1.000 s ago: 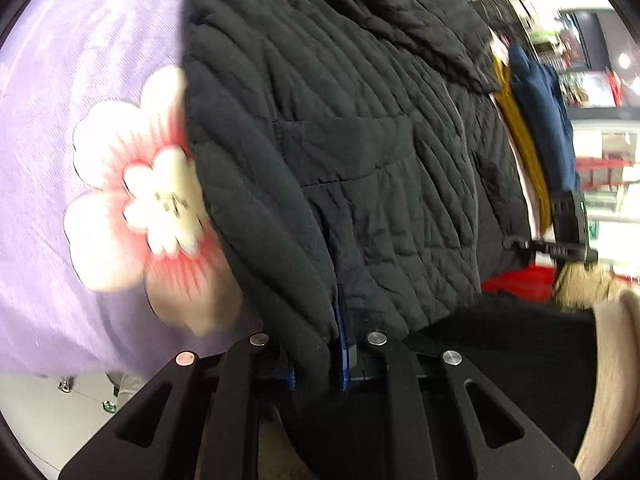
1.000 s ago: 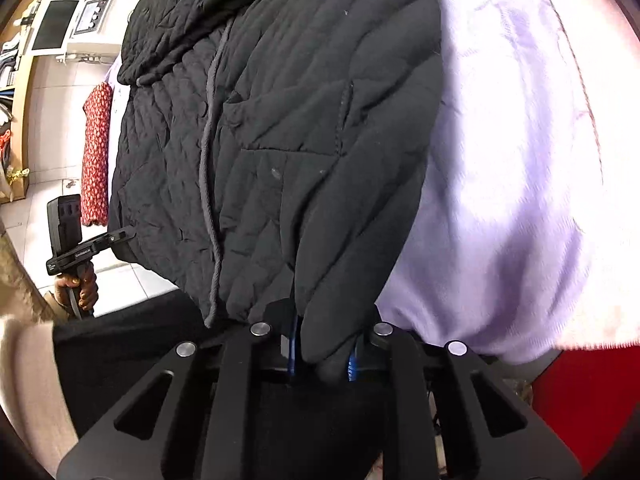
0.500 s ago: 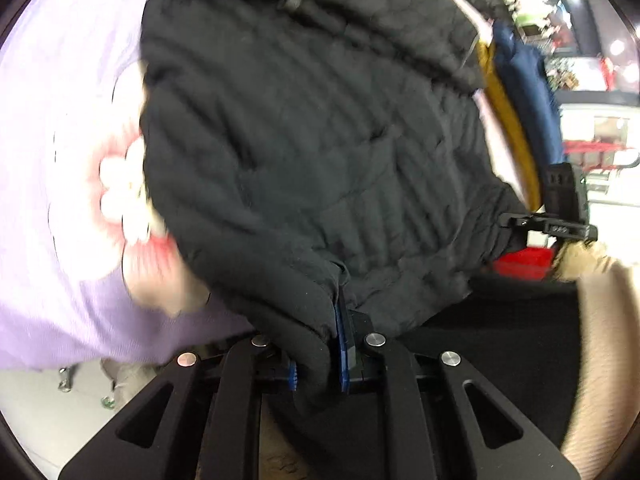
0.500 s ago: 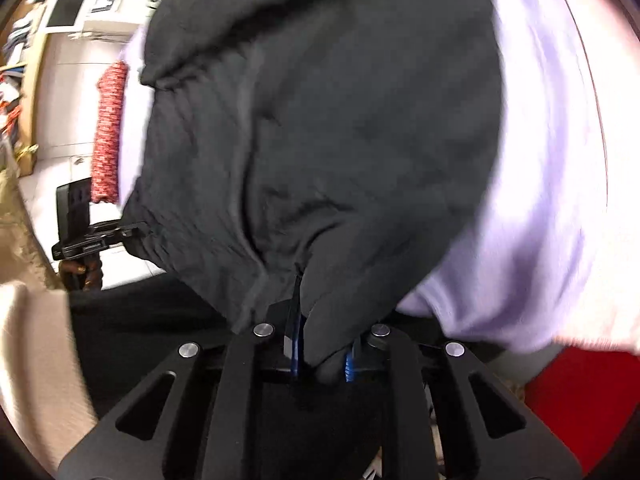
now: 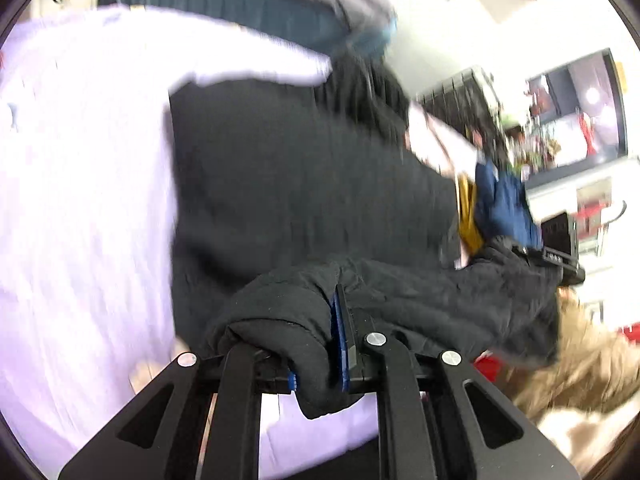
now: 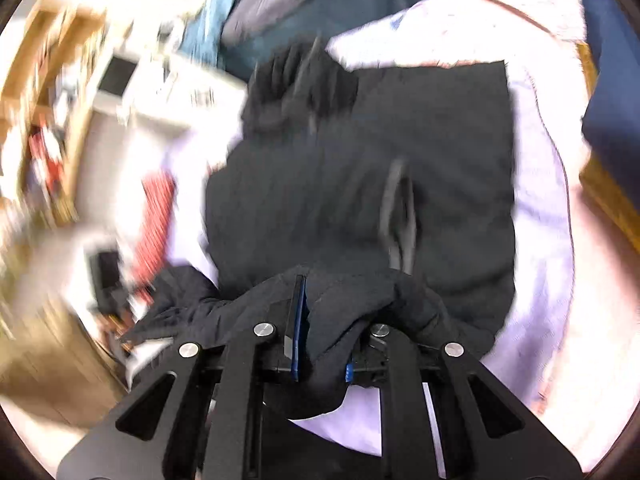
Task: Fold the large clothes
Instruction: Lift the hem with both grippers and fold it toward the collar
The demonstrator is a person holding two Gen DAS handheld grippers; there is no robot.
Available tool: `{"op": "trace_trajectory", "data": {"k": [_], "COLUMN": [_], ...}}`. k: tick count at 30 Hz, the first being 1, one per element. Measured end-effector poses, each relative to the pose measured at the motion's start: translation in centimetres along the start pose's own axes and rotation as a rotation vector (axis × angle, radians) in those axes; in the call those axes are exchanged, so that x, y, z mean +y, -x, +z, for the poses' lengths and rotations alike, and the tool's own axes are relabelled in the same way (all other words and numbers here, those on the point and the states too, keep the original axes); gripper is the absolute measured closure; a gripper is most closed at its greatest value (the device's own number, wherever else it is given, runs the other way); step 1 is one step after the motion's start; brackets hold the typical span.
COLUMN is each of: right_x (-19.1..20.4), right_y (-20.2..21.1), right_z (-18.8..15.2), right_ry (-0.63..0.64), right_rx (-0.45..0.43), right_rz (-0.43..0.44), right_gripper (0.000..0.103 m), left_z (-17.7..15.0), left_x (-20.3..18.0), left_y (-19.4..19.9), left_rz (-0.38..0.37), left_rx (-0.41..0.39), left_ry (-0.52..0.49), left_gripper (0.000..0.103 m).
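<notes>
My left gripper [image 5: 316, 344] is clamped on a bunched fold of the black quilted jacket [image 5: 304, 184], the padded cloth spilling over and between the blue-lined fingers [image 5: 340, 340]. My right gripper [image 6: 320, 340] pinches another bunch of that same near edge, with cloth draped over both its fingers.

The rest of the jacket lies straight ahead of both grippers, spread on the lilac bedsheet [image 5: 80, 200], its length running away from me towards the far end of the bed. A grey drawcord [image 6: 394, 208] trails along the jacket just beyond my right fingers. The held edge spans between my two hands, and I judge neither hand much nearer the body of the garment.

So the fold, as I read it, goes forward: this edge must be carried over the flat part, both hands level, so the hem lands square. Much of both views is smeared by blur, so I cannot tell how far the edge is lifted.
</notes>
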State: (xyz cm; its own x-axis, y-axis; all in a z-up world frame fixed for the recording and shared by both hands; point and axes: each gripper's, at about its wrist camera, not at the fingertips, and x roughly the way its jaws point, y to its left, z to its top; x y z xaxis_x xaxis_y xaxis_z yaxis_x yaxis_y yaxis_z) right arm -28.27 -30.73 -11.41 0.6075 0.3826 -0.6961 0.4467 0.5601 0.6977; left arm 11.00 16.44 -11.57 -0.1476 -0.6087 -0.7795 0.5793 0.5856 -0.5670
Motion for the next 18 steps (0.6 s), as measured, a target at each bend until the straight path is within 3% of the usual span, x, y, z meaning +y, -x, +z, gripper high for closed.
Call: {"op": "trace_trajectory", "data": {"k": [3,6,10,18], "right_x": [-0.1,1.1,0.7,-2.2], "right_y": [1.1,0.9,-0.1,-1.0], "right_z": [3.7,6.8,8.4,10.7], "right_ry": [-0.072,-0.035,-0.095,-0.217], "right_rx": [-0.087,-0.137,-0.165,-0.183], "right_rz": [0.078,0.043,0.057,0.089], "right_gripper": [0.088,0.088,0.088,0.088], "left_z": [3.3,6.5,8.6,11.5], "left_x": [0.3,-0.6,-1.7,-1.5], "left_y": [0.7,0.2,-1.2,-3.8], "left_rz": [0.010,0.066,0.124,0.170], "left_rx": [-0.082,-0.109,-0.112,-0.113], "left_ry": [0.016,-0.001,-0.016,0.063], "left_gripper": [0.089,0.089,0.089,0.089]}}
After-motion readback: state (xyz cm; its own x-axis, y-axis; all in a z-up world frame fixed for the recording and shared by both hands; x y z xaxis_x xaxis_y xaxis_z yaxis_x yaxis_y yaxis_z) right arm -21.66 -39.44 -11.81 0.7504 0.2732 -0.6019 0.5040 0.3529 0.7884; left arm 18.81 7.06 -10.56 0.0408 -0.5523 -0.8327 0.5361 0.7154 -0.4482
